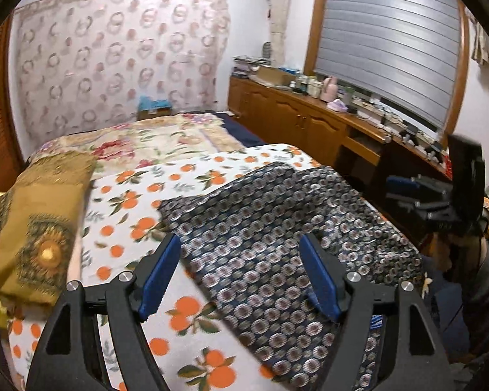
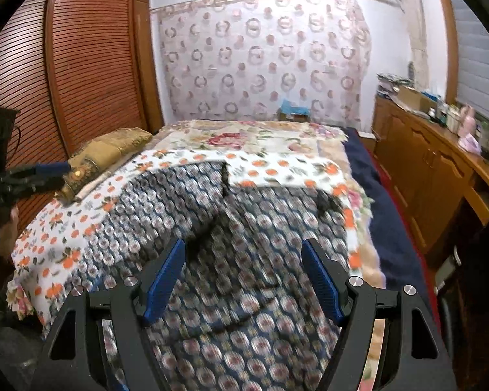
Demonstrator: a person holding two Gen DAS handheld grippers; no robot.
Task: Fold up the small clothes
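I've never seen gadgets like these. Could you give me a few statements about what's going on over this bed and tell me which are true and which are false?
1. Both grippers are open. True: the left gripper and the right gripper each have their blue fingers spread apart and hold nothing.
2. The dark patterned garment lies spread on the orange-print blanket. True.
3. The garment is already folded into a neat small square. False: it lies spread out and rumpled.
4. A brownish gold cushion sits on the wardrobe side of the bed. True.
5. The window blind is rolled fully up. False: it covers nearly the whole window.
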